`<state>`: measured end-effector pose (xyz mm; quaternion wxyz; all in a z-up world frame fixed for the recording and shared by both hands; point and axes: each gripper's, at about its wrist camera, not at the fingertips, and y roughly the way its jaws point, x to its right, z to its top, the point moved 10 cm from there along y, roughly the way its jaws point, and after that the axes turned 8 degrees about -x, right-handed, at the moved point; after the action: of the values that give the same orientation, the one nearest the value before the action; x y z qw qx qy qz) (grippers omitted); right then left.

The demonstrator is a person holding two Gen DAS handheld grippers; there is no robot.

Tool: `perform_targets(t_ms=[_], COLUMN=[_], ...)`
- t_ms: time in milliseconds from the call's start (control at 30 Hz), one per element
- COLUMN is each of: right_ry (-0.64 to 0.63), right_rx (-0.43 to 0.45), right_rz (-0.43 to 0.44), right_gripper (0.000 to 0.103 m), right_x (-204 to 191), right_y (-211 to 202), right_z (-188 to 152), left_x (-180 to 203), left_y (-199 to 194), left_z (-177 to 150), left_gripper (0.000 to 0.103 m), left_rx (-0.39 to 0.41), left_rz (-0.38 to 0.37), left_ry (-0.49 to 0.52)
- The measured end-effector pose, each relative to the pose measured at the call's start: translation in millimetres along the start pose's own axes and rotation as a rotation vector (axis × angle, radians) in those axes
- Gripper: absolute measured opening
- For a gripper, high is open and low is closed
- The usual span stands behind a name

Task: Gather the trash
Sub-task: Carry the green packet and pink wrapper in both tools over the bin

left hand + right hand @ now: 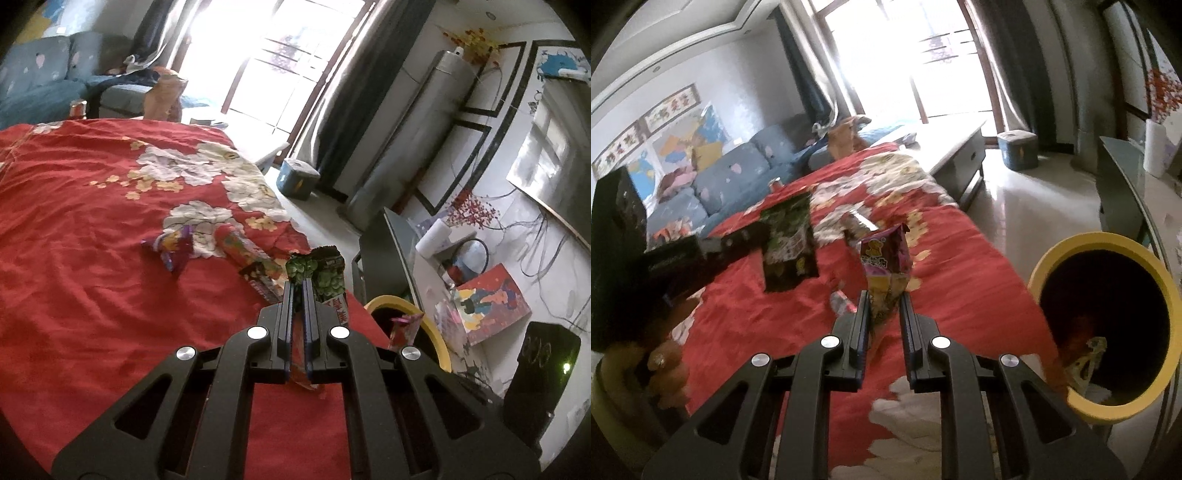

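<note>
My left gripper (pixel 297 286) is shut on a green and black snack wrapper (pixel 325 275), held above the red flowered cloth (pixel 74 258); the same wrapper shows in the right wrist view (pixel 788 242). My right gripper (pixel 882 295) is shut on a purple and yellow snack packet (pixel 886 258), held up over the cloth. A yellow-rimmed bin (pixel 1108 325) with trash inside stands at the right, also in the left wrist view (pixel 428 325). A purple wrapper (pixel 173 247) and a red tube-shaped packet (pixel 240 251) lie on the cloth.
A blue sofa (pixel 738 177) stands behind the covered table. A low white table (pixel 956 147) and a blue box (pixel 1017 149) stand near the window. A grey shelf unit (pixel 391 251) with a paper roll (pixel 434 240) is at the right.
</note>
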<state>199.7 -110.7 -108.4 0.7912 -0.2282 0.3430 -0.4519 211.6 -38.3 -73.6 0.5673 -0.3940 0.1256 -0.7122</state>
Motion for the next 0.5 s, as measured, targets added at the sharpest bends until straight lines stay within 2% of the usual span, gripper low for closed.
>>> perform_targets(t_ms=[500], right_ry=[0.112], right_rx=[0.081], right_rz=[-0.068], right_gripper=[0.016], right_x=[60], right_y=[-24], right_z=[20], left_x=[43], left_y=[15], left_z=[-10], left_gripper=[0.002], left_rx=[-0.034], left_rz=[-0.025], left_ry=[0.084])
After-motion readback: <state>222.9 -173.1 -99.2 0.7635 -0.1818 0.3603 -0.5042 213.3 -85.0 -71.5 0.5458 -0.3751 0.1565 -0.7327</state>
